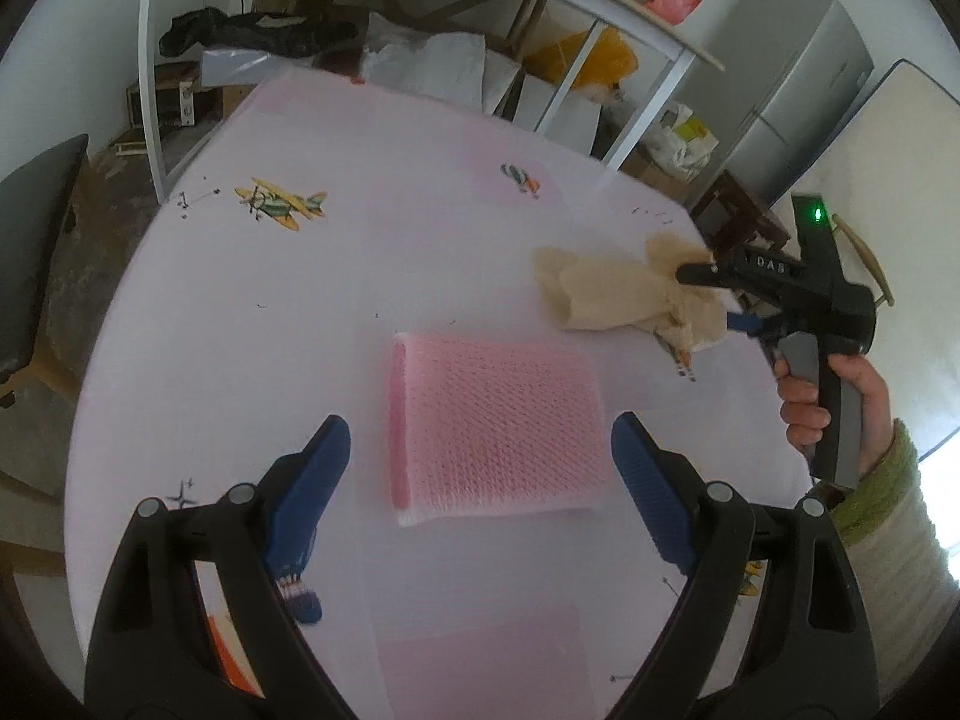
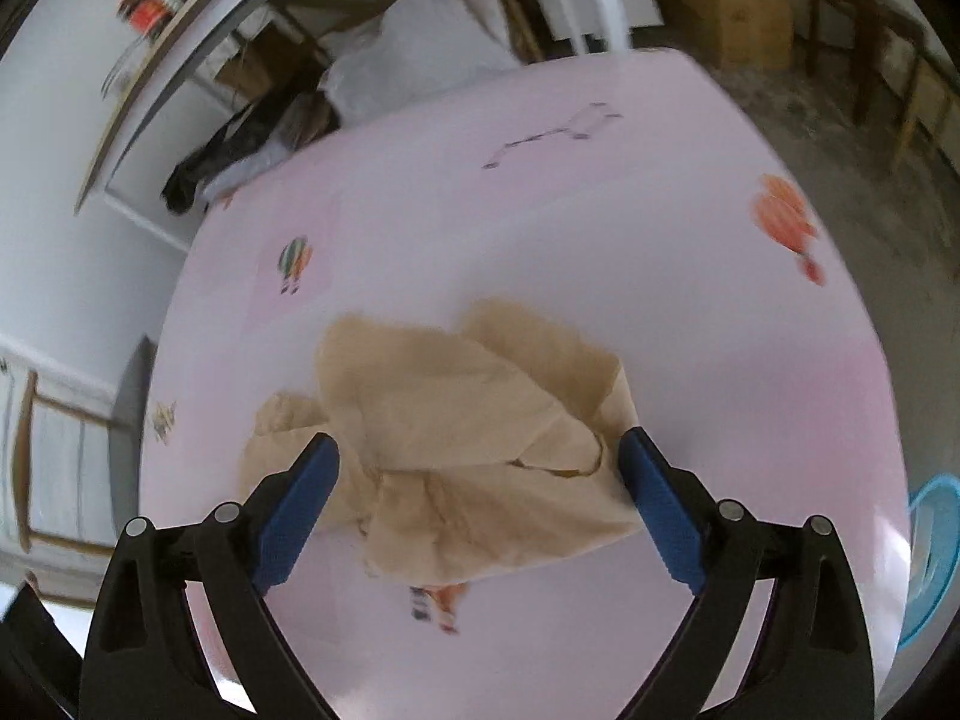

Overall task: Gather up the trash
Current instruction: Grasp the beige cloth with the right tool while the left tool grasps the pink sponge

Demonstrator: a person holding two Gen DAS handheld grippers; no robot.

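A pink foam-net sheet (image 1: 492,426) lies flat on the pink tablecloth (image 1: 360,252). My left gripper (image 1: 480,420) hangs open just above it, its blue pads (image 1: 318,468) to either side of the sheet and clear of it. A crumpled tan paper (image 1: 606,294) lies at the table's right side. In the right wrist view this tan paper (image 2: 468,420) sits between the wide jaws of my right gripper (image 2: 480,441), which is open; the pads (image 2: 660,510) flank it without pressing. A hand (image 1: 804,414) holds the right gripper (image 1: 714,300).
The cloth (image 2: 600,210) carries printed planes and balloons. A blue basin (image 2: 933,552) sits past the table's right edge. Behind stands a white-framed table (image 1: 600,42) over bags and boxes, with a grey cabinet (image 1: 780,78), a wooden stool (image 1: 744,222) and a dark chair (image 1: 30,276).
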